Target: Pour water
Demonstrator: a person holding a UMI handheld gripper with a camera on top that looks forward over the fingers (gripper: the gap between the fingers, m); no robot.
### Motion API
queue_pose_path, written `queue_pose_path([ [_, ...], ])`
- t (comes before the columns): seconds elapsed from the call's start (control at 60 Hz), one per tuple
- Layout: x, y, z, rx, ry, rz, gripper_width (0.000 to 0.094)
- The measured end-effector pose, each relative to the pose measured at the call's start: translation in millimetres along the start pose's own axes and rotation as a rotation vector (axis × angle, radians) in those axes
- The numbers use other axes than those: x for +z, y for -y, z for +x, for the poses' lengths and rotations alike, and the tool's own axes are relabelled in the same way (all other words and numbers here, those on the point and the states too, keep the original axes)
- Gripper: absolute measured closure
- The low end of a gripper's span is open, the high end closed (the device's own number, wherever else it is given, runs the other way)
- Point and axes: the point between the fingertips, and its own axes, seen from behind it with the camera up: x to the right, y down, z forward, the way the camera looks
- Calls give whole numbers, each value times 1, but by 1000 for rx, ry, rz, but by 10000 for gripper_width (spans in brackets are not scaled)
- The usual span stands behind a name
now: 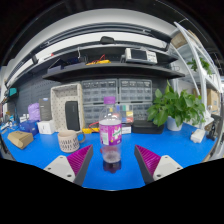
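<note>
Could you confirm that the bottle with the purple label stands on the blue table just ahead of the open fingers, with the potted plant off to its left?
Not quite: in the gripper view the potted plant stands to the right of the bottle, not its left. The rest holds: the bottle is upright on the blue table, just ahead of the open gripper.

The table [150, 145] is bright blue, and the bottle [110, 133] between the fingers is clear with a purple-and-pink label and what looks like a pale cap. The finger pads [148, 158] are magenta on white fingers; the plant [178, 104] is green, the basket [68, 141] whitish
</note>
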Motion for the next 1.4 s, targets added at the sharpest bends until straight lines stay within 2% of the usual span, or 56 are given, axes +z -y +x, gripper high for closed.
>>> queue_pose_path([
  [0.217,55,20,-2,-47,18,11,82],
  [0.333,79,23,-1,-31,21,2,121],
  [0.4,89,23,-1,-22,15,-4,175],
  [0.483,95,25,-5,-12,29,21,429],
  [0.517,95,25,-5,-14,28,31,437],
  [0.667,94,28,-11,-62,29,68,581],
  [0.7,94,28,-12,-68,30,76,563],
  [0.717,94,28,-12,-68,29,77,609],
  [1.033,99,27,-16,-123,39,46,615],
  [1.4,155,60,-39,-996,-65,43,614],
])
